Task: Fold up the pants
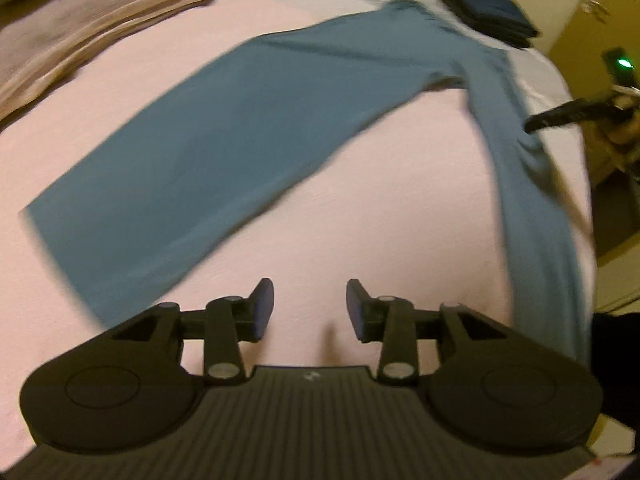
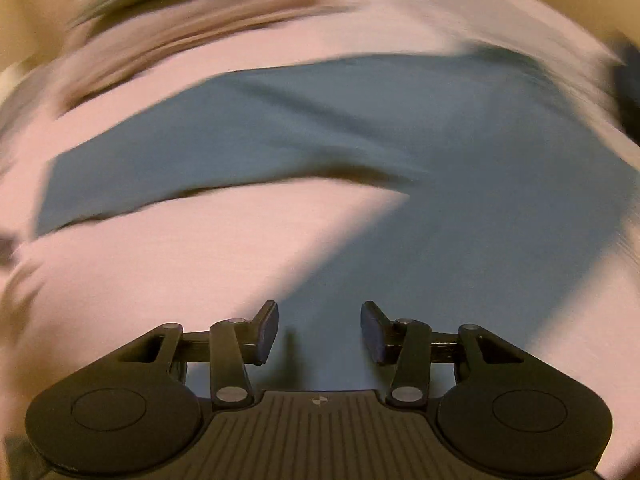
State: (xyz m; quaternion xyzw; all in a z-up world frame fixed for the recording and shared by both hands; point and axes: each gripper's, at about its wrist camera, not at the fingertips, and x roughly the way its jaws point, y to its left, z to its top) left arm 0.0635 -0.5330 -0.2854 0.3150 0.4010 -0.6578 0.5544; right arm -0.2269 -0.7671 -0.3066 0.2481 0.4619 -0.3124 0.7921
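Teal-blue pants (image 1: 224,132) lie spread on a bed covered by a pale pink sheet (image 1: 320,216), their two legs splayed apart in a wide V. In the left wrist view one leg runs long and flat toward the left, ending in a square cuff, while the other leg runs down the right side close to the mattress edge; the waist end sits at the far upper right. Just beyond the waist rests a stack of dark navy folded clothes (image 1: 490,10), and a tan blanket (image 1: 100,16) is bunched along the far left of the bed. The left tongs (image 1: 310,310) hover over bare pink sheet between the two legs, spread wide with nothing between the blue pads. At the right edge of that view, the right tongs (image 1: 568,114) reach in beside the nearer leg, a hand behind them. The right wrist view is heavily motion-blurred, yet it shows the right tongs (image 2: 319,332) also spread wide and empty, poised directly above the pants (image 2: 440,220) fabric where the legs meet, with pink sheet (image 2: 160,264) off to the left.
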